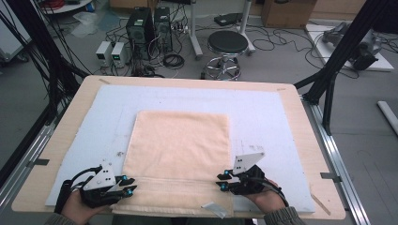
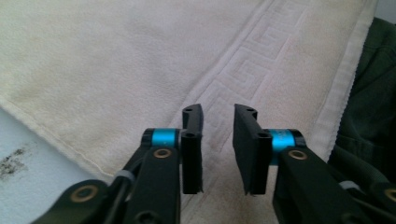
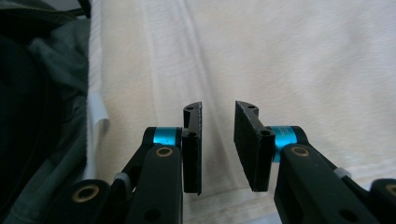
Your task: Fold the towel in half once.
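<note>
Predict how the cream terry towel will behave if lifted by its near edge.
The cream terry towel lies flat and soft, so it would probably drape and sag. Its looped pile looks unlikely to slip. The stitched hem may hold slightly firmer.

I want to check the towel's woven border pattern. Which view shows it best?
The left gripper view: the towel shows its key-pattern band crisply beside the hem. The right gripper view shows plain ribbed stripes; the high view shows the whole towel, its band a faint strip.

A: What is cut off?
B: The towel [image 1: 178, 154] near edge runs past the bottom of the high view; a person's hands are cropped there.
A: Anything blurred?
B: Dark cloth [image 3: 37, 93], left of right gripper view.
</note>
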Motion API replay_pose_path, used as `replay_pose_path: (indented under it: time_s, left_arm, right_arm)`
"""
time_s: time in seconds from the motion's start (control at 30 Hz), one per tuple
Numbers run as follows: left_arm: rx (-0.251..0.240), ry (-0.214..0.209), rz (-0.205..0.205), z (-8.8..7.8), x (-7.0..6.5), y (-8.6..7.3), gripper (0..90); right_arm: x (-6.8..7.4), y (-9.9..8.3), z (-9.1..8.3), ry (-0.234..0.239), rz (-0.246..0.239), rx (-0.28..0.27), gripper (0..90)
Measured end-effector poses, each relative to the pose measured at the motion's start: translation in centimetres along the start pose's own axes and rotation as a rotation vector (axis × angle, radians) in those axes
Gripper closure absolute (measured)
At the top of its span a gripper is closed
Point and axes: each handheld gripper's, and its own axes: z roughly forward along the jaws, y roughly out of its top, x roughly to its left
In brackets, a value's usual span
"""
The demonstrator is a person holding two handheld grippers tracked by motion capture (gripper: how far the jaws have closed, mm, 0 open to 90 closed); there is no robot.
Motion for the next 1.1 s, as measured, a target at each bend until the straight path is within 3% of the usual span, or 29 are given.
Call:
replay_pose_path:
  time_s: [0.1,0.2,0.27,0.47,0.53,0.63,0.77,0.83,0.9,1.03,1.1]
  left_arm:
    - [0.032,-0.018,0.005,0.6,0.1,-0.2,71.8]
    - [0.095,-0.068,0.005,1.5,0.1,-0.6,79.7]
    - [0.087,-0.070,0.000,1.6,0.1,-0.7,80.1]
    - [0.063,-0.062,0.005,1.3,0.0,-0.5,73.0]
    - [0.040,-0.069,0.023,1.1,-0.2,-0.3,69.2]
    - [0.049,-0.079,0.042,1.3,-0.4,-0.3,67.2]
    - [0.081,-0.096,0.051,2.0,-0.5,-0.4,77.4]
    - [0.092,-0.098,0.060,2.0,-0.5,-0.2,86.0]
    - [0.097,-0.088,0.072,1.9,-0.7,0.0,87.8]
    - [0.034,-0.095,0.048,0.8,-0.9,0.4,88.3]
    - [0.008,-0.096,0.059,0.0,-1.0,0.6,88.3]
  right_arm:
    - [0.3,-0.3,0.6,0.023,-0.008,0.027,72.9]
    - [0.3,-0.6,1.3,0.045,-0.017,0.071,74.9]
    - [0.4,-0.7,1.5,0.046,-0.024,0.089,74.8]
    - [0.3,-0.4,1.2,0.046,-0.017,0.047,74.2]
    - [0.3,-0.2,1.2,0.059,-0.023,0.040,72.5]
    - [0.6,0.0,1.2,0.084,-0.041,0.033,68.7]
    - [0.8,-0.3,1.9,0.076,-0.054,0.079,68.9]
    - [0.8,-0.4,2.2,0.078,-0.052,0.078,77.7]
    - [0.6,-0.3,2.1,0.085,-0.059,0.080,85.9]
    - [1.0,0.3,1.1,0.075,-0.082,0.058,86.8]
    - [1.4,0.7,0.1,0.070,-0.095,0.032,86.6]
